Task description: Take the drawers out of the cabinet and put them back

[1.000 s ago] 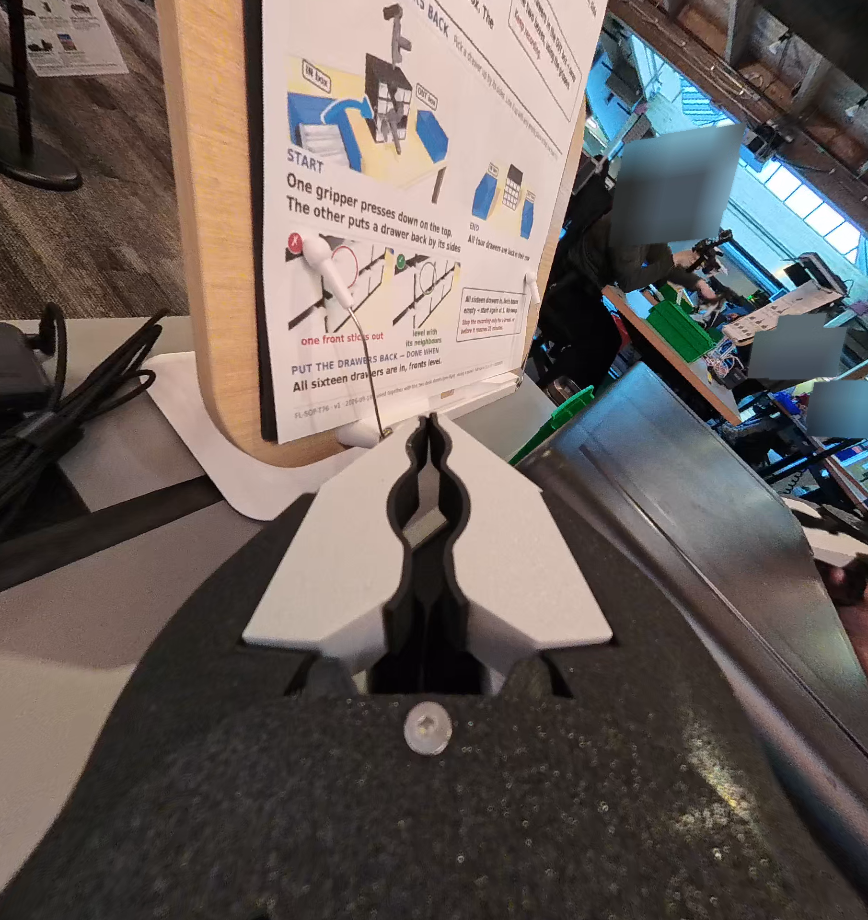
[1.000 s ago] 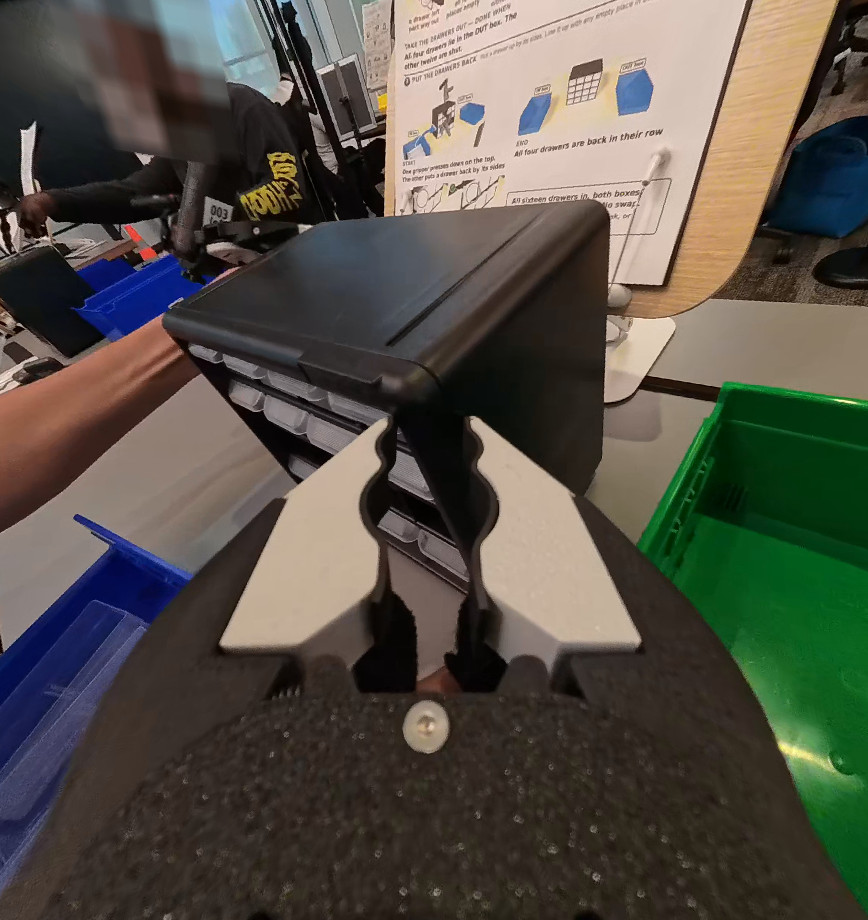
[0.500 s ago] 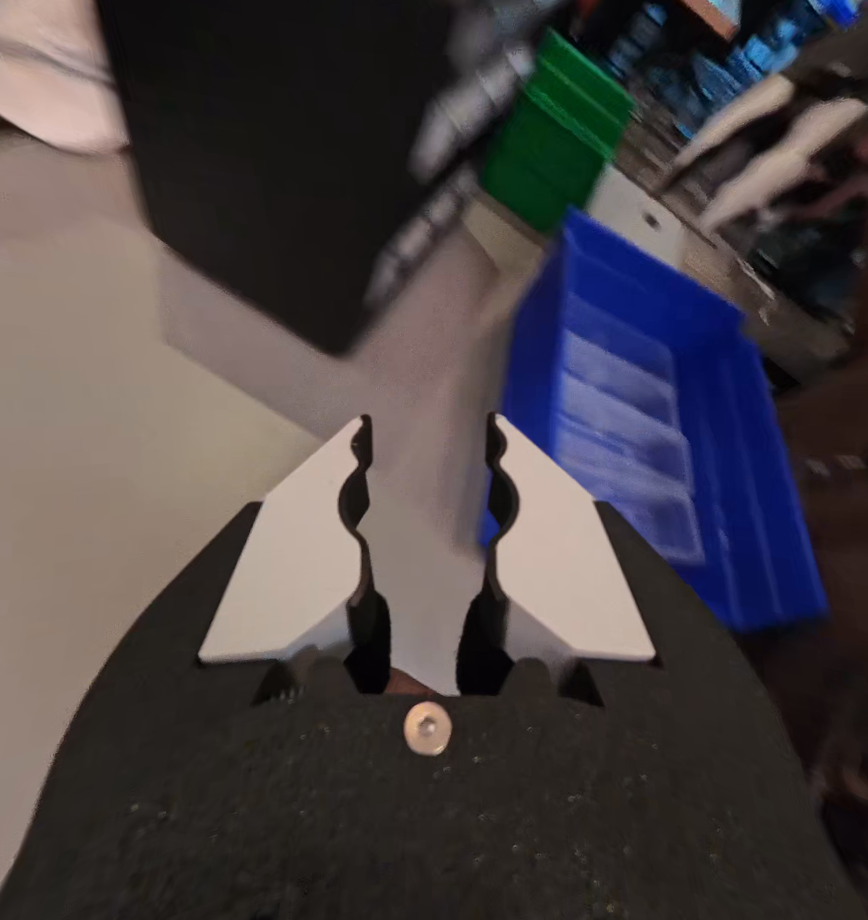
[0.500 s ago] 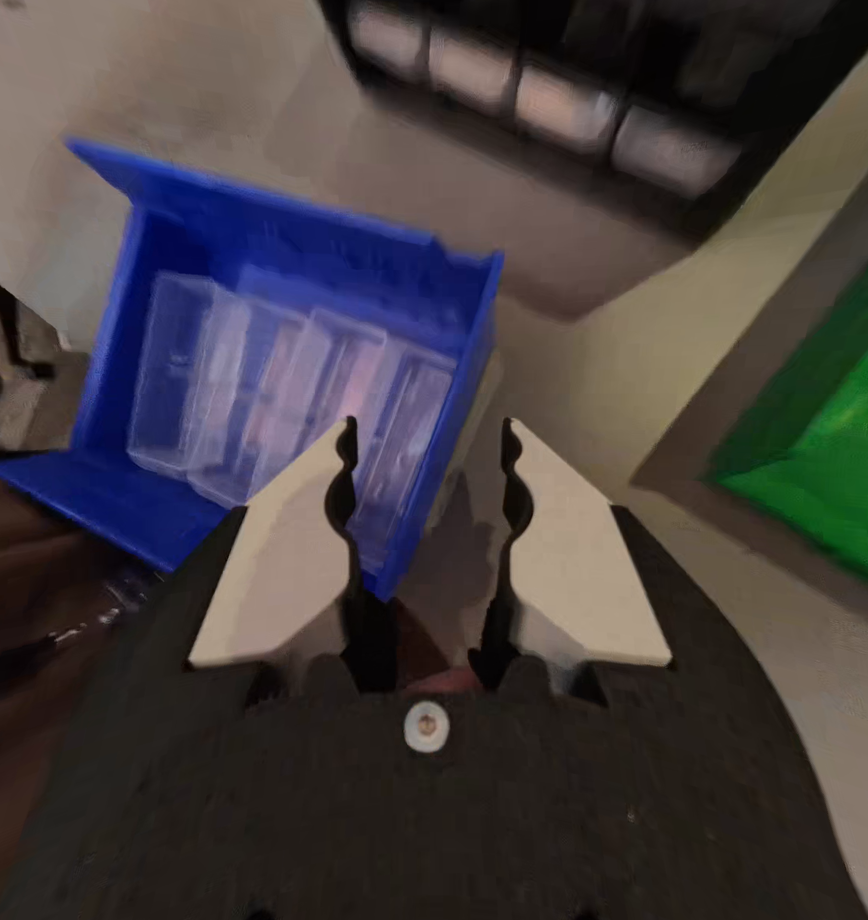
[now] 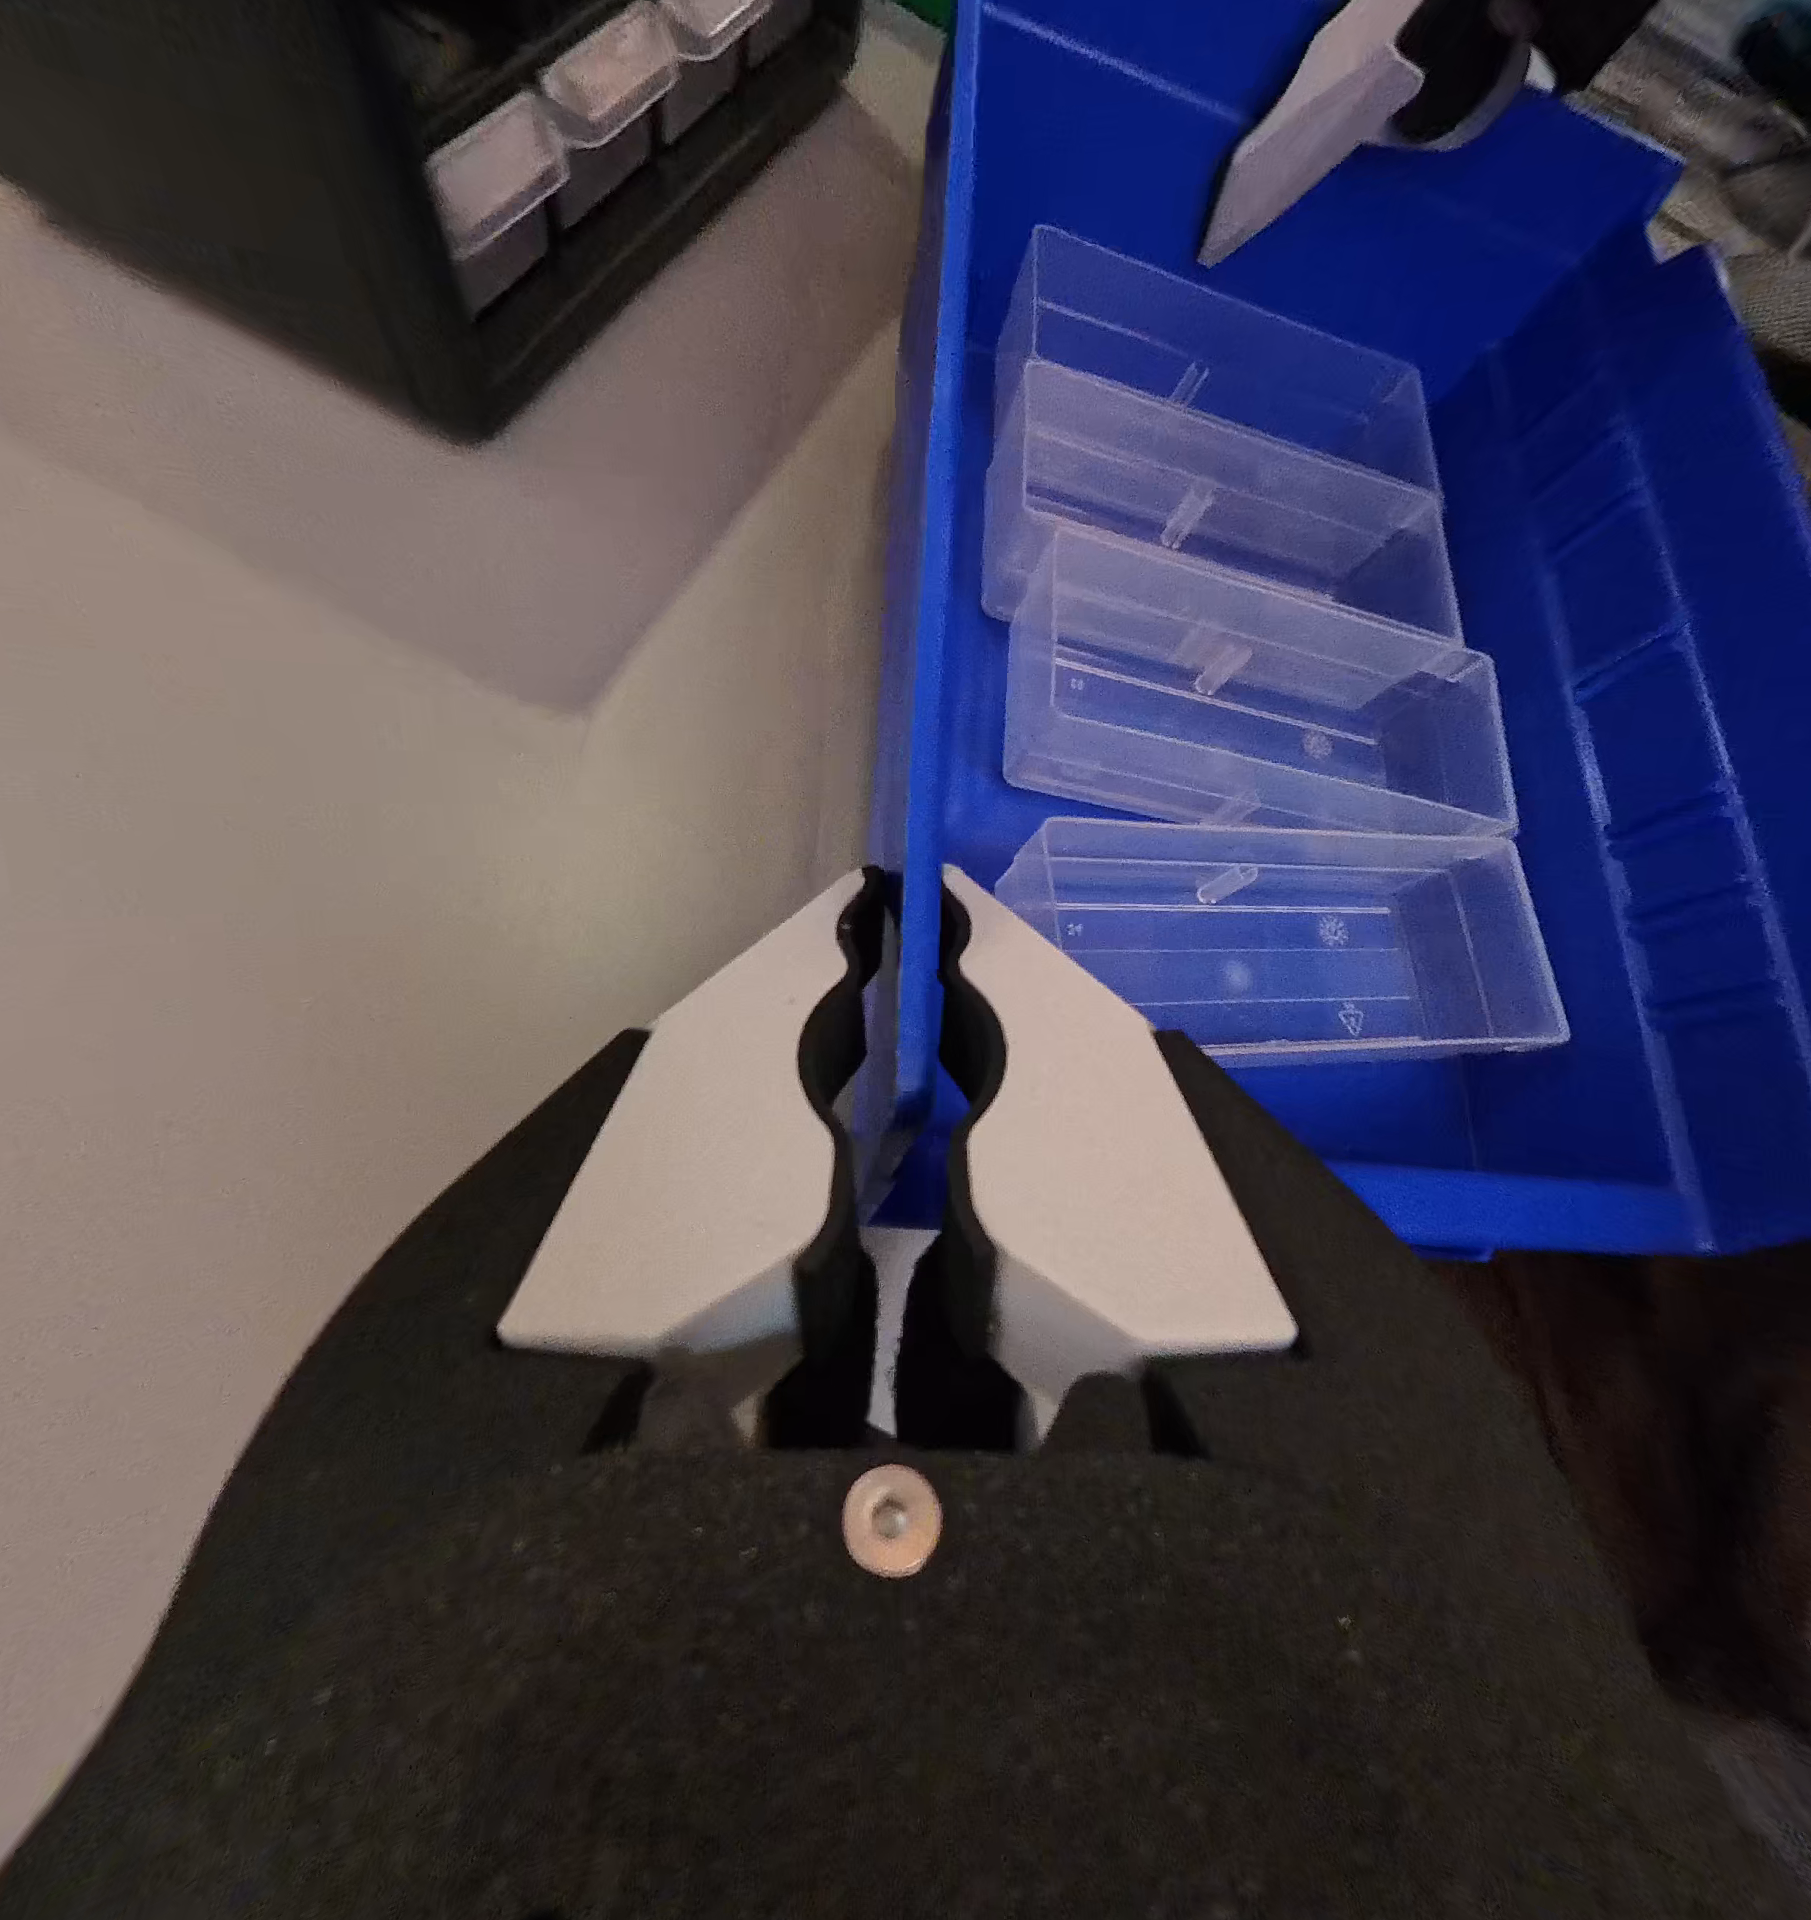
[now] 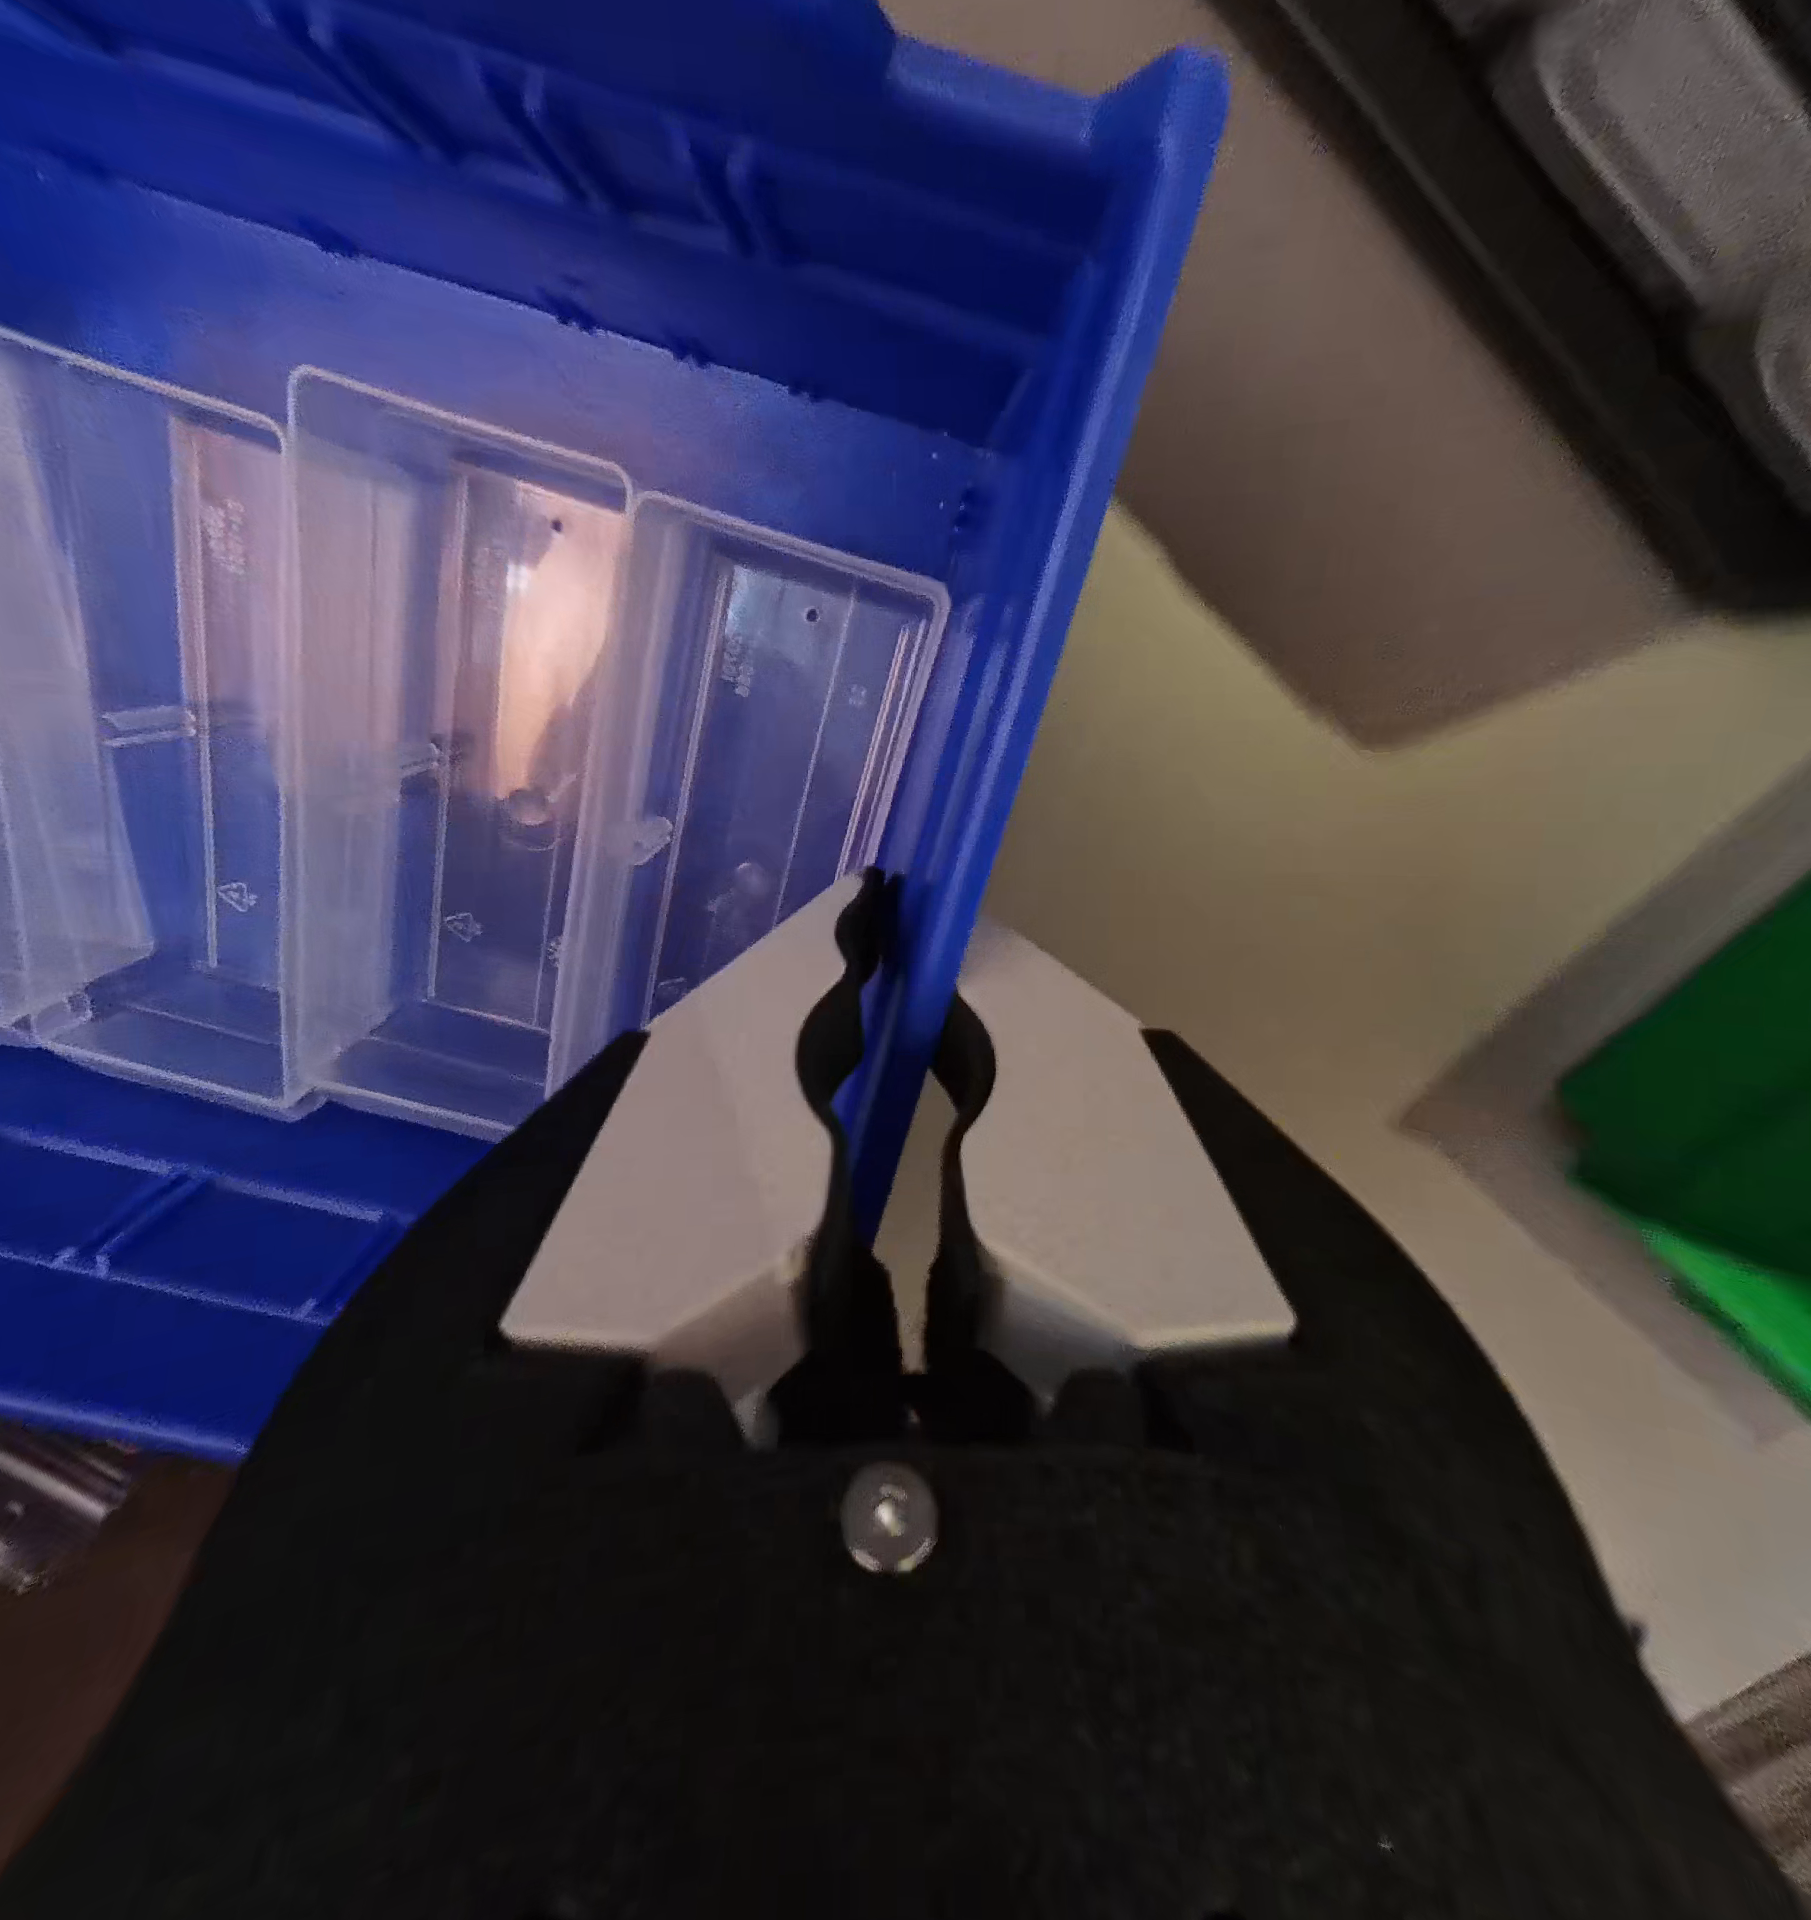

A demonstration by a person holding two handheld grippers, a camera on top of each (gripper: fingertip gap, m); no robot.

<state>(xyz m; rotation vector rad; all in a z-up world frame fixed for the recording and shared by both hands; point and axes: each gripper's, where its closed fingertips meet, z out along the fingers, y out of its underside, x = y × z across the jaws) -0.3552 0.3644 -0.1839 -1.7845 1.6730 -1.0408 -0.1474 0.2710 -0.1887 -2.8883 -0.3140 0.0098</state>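
Observation:
A blue bin (image 5: pixel 1659 727) holds several clear plastic drawers (image 5: pixel 1275 935) lying side by side. My left gripper (image 5: pixel 908 883) is shut on the bin's near left wall, one finger on each side of it. My right gripper (image 6: pixel 922 904) is shut on a side wall of the same blue bin (image 6: pixel 1088 416), next to the clear drawers (image 6: pixel 776 779). One finger of the right gripper (image 5: pixel 1296 135) shows over the bin's far end in the left wrist view. The black cabinet (image 5: pixel 257 208) with clear drawers in its front stands beyond the bin, and it is blurred in the right wrist view (image 6: pixel 1607 312).
A green bin (image 6: pixel 1732 1195) sits to the right of the blue bin, past a strip of pale table (image 6: pixel 1296 883). Pale table top (image 5: pixel 257 831) lies left of the blue bin and in front of the cabinet.
Both grippers swung down from the cabinet to the blue bin. They were open half a second ago and are now closed on the bin's walls.

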